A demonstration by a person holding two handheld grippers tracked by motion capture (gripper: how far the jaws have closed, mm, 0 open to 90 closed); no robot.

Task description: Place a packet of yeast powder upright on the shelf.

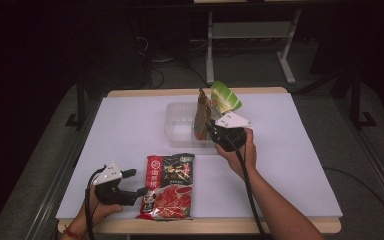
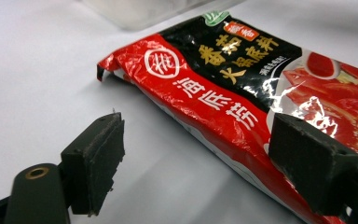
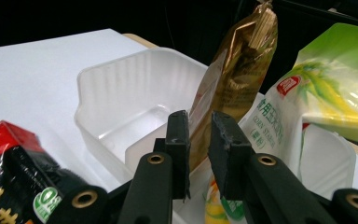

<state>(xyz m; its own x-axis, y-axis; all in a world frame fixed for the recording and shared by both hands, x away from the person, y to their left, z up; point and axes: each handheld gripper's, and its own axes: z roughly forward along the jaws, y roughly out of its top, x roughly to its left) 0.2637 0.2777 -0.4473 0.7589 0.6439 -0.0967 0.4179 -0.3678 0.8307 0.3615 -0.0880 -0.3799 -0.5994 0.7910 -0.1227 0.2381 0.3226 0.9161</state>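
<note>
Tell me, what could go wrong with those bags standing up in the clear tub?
The gold bag stands tall between the right gripper fingers, which look barely apart; once freed, it might tip over. The green bag leans over the clear tub rim and could slide out.

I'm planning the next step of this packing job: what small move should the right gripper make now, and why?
Probably draw the right gripper back from the brown pouch. The pouch already stands upright in the clear tub beside the green bag, and there is a gap between it and the pads, so the jaws look let go. The red packet waits on the table by the open left gripper.
</note>
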